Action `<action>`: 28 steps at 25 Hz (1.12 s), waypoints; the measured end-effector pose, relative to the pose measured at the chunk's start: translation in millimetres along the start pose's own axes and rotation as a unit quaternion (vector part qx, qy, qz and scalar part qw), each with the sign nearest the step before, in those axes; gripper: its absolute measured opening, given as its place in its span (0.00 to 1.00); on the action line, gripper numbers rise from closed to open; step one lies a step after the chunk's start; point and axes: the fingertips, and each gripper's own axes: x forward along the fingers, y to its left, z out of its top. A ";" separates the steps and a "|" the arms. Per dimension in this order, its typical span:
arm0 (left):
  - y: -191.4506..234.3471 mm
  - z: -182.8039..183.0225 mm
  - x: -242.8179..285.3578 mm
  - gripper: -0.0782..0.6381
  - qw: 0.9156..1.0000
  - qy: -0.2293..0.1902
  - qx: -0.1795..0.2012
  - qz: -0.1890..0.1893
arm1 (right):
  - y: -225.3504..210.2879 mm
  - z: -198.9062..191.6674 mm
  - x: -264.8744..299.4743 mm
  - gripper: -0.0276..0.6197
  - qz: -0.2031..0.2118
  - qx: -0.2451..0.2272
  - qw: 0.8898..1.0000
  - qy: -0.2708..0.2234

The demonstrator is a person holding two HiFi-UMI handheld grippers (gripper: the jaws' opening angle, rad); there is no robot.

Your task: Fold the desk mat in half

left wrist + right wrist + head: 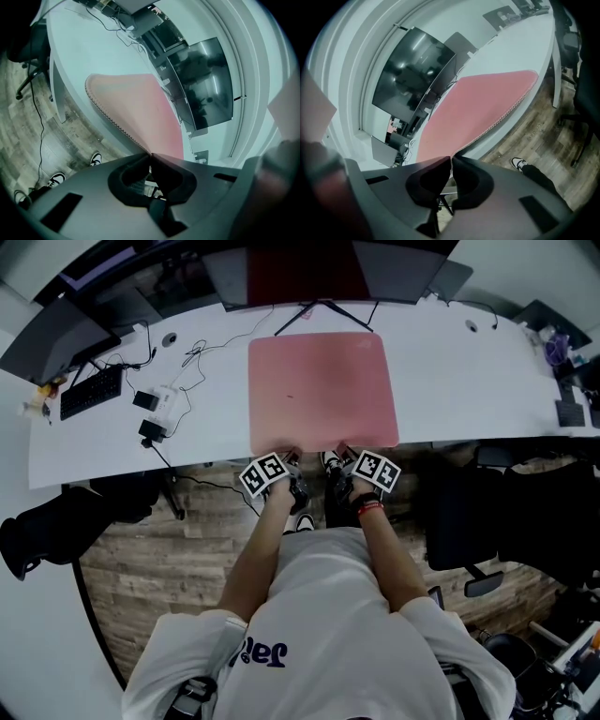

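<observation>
A pink desk mat (pixel 322 390) lies flat on the white desk (pixel 469 381), its near edge at the desk's front. My left gripper (pixel 291 457) is shut on that near edge, left of its middle. My right gripper (pixel 336 456) is shut on the same edge a little to the right. In the left gripper view the stitched edge of the mat (pixel 140 112) runs into the closed jaws of the left gripper (pixel 150 155). The right gripper view shows the mat (pixel 478 108) pinched the same way by the right gripper (pixel 452 158).
Behind the mat stand a monitor stand (pixel 319 310) and dark screens (pixel 300 268). A keyboard (pixel 91 392), cables and a power adapter (pixel 155 409) lie at the left. Black chairs (pixel 506 512) sit to the right below the desk. Wooden floor (pixel 169 549) lies under me.
</observation>
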 end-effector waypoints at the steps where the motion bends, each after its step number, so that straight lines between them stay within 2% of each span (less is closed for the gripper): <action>1: 0.0 0.1 0.4 0.16 1.000 0.001 0.001 0.005 | 1.8 1.9 0.4 0.09 0.002 -0.005 1.000 0.000; 9: -14.7 15.2 7.7 0.15 1.000 -0.008 0.023 -0.003 | 14.7 18.5 9.8 0.09 0.020 -0.008 1.000 -0.012; 17: -20.5 27.5 18.1 0.15 1.000 -0.017 0.001 -0.014 | 16.5 25.5 22.7 0.09 0.026 0.001 1.000 -0.007; 28: -28.4 44.1 35.4 0.15 1.000 -0.022 -0.005 -0.014 | 22.2 40.5 35.9 0.09 0.033 -0.001 0.999 0.000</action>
